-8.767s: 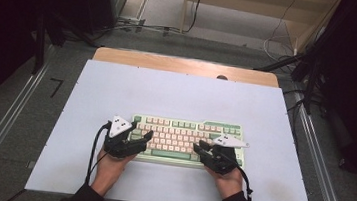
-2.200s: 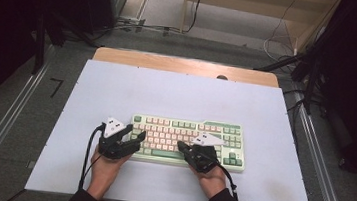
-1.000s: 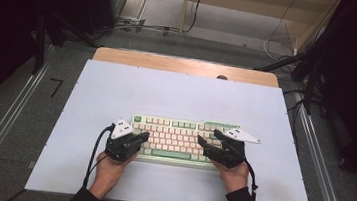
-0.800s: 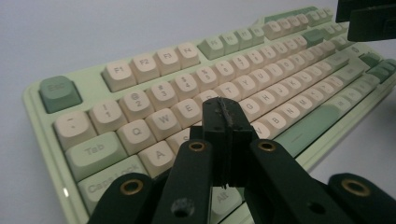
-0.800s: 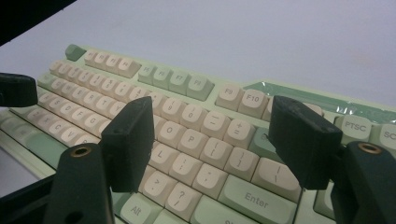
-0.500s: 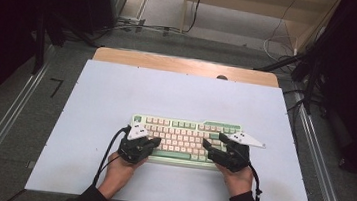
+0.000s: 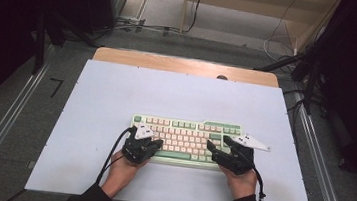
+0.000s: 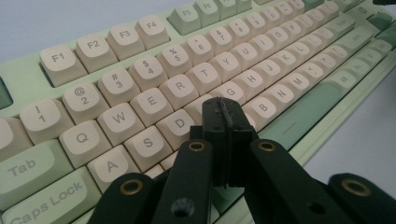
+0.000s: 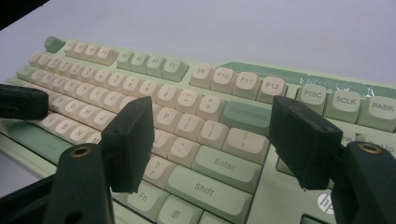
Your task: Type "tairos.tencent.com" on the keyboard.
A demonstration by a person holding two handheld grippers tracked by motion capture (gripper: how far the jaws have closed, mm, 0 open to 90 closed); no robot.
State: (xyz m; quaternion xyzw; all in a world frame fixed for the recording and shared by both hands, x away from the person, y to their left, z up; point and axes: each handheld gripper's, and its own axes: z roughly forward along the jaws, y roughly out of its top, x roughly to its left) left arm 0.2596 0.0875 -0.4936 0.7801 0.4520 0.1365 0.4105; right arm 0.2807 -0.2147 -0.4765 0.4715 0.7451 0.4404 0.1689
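Keyboard [image 7: 186, 137], pale green with cream keys, lies flat on the white table [image 7: 116, 99] toward its near edge, its long side running across in front of the person. Over its right end the right gripper [image 7: 218, 146] is held with its jaws wide apart, the Enter [image 9: 225, 164] and Shift [image 9: 204, 189] keys showing in the gap between them in the right gripper view. At the keyboard's left part the left gripper [image 8: 225, 112] has its jaws pressed together, the tips down among the letter keys next to D [image 8: 179, 123] and G [image 8: 228, 89].
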